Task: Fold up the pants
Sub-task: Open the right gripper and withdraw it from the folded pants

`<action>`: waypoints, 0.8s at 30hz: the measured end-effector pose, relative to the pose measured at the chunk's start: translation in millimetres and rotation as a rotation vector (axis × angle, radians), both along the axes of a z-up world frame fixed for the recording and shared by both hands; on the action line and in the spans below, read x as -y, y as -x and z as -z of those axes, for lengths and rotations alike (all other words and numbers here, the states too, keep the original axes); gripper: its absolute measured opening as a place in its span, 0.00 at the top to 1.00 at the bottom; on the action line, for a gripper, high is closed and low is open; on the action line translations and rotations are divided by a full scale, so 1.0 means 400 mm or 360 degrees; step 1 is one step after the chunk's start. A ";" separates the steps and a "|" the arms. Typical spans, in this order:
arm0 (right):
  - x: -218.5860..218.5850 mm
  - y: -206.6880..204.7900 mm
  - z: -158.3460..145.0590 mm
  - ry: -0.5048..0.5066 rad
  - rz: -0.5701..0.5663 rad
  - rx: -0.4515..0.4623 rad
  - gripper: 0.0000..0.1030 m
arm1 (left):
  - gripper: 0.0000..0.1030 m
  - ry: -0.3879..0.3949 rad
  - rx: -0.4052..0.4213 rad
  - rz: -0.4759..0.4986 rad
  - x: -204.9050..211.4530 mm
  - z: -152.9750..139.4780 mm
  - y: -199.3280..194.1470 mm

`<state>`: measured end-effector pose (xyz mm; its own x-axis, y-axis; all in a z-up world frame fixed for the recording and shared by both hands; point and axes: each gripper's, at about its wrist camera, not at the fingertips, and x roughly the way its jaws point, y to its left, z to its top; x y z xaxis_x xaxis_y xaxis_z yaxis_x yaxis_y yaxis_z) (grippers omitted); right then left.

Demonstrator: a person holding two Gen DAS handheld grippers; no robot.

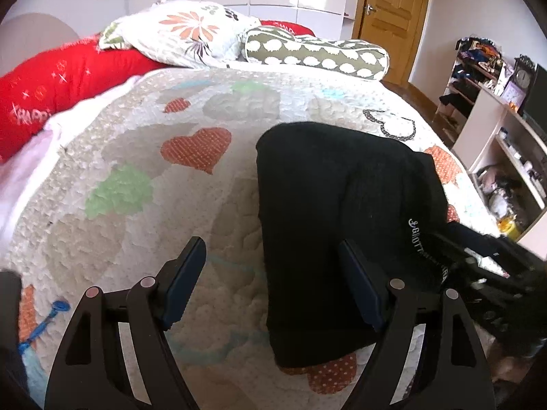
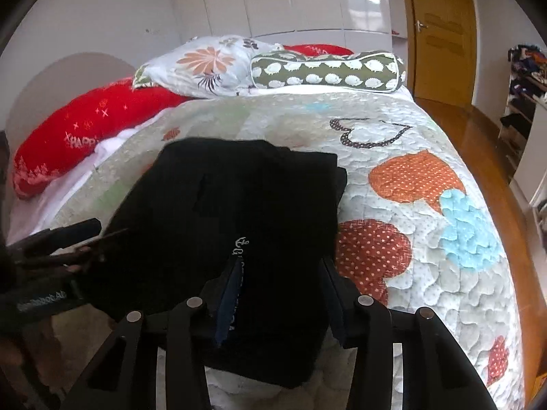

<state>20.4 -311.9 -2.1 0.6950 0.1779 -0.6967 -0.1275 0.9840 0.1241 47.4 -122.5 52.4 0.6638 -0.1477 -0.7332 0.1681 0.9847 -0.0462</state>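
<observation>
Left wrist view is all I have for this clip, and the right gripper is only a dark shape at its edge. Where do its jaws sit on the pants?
Observer: In the right wrist view, the right gripper straddles the near end of the folded black pants. Fabric lies between the jaws, but I cannot tell whether the pads press on it.
Operator: Is the white lettering near those jaws?
Observer: Yes, the white lettering runs right up to the finger on the picture's left.
Operator: What is beyond the pants on that side?
Observer: Only quilt, with a light blue patch that your view misses.
</observation>
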 end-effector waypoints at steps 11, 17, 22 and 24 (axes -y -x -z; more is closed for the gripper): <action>-0.018 0.107 -0.094 -0.0032 0.0036 0.0115 0.54 | 0.22 -0.0004 0.0095 -0.0061 -0.014 -0.047 0.087; -0.038 0.159 -0.119 -0.0042 0.0049 0.0139 0.53 | 0.22 -0.0056 0.0170 -0.0095 -0.017 -0.079 0.169; -0.049 0.206 -0.132 -0.0032 0.0051 0.0145 0.53 | 0.22 -0.0062 0.0203 -0.0114 -0.028 -0.094 0.223; -0.054 0.223 -0.136 -0.0021 0.0047 0.0153 0.53 | 0.22 -0.0066 0.0209 -0.0121 -0.033 -0.098 0.241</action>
<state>-68.7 -290.1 52.2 0.7635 0.1651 -0.6244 -0.1102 0.9859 0.1259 -48.9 -109.1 91.6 0.7623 -0.0645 -0.6439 0.0947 0.9954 0.0124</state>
